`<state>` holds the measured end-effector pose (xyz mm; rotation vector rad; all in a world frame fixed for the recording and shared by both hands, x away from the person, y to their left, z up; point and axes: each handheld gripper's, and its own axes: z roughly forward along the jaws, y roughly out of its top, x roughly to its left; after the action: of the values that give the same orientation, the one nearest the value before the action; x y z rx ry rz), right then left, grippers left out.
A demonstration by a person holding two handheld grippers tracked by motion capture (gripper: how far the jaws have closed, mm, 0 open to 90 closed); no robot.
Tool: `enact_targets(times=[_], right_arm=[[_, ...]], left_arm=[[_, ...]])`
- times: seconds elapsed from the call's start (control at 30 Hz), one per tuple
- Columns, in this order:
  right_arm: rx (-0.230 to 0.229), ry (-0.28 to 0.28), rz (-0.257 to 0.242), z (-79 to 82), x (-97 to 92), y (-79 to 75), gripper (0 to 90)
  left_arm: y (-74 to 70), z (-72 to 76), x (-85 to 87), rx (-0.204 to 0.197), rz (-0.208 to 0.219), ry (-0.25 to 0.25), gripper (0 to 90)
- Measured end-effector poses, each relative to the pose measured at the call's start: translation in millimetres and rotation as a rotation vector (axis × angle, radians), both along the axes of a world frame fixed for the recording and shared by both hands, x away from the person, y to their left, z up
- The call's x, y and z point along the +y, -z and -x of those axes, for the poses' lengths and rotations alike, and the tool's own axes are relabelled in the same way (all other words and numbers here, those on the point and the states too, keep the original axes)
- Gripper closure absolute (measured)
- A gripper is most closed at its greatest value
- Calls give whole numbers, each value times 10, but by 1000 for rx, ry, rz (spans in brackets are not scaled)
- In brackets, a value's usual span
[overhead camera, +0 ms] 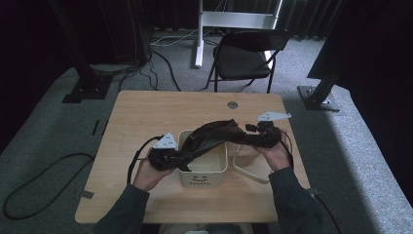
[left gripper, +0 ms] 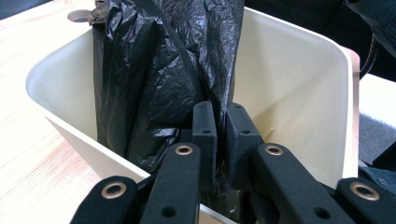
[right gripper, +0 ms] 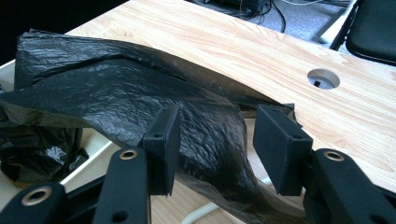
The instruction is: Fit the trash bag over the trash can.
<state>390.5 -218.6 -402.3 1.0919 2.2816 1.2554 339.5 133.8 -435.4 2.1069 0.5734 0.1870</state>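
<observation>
High view: both forearms enter from below, hands flank bin (overhead camera: 202,168) on worktop (overhead camera: 141,112) | left gripper (left gripper: 222,135) pinches bag (left gripper: 163,70) at bin rim | right gripper (right gripper: 215,140) spread, bag draped between its jaws | bin's inside mostly hidden by bag

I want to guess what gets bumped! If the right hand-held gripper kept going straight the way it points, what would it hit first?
Probably the black plastic bag: the sheet drapes right between the right hand-held gripper's open jaws. Past it lies the wooden table.
</observation>
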Motion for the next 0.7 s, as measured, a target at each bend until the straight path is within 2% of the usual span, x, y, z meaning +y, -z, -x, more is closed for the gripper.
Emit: enact_targets(times=[0.27, 0.4, 0.7], right_arm=[[12, -59, -17, 14, 140, 0, 509], [14, -96, -48, 53, 211, -17, 508], [29, -174, -68, 162, 330, 25, 502]], left_arm=[[-2, 1, -6, 1, -1, -1, 826], [-6, 4, -10, 3, -4, -1, 811], [-9, 16, 16, 4, -3, -9, 784]])
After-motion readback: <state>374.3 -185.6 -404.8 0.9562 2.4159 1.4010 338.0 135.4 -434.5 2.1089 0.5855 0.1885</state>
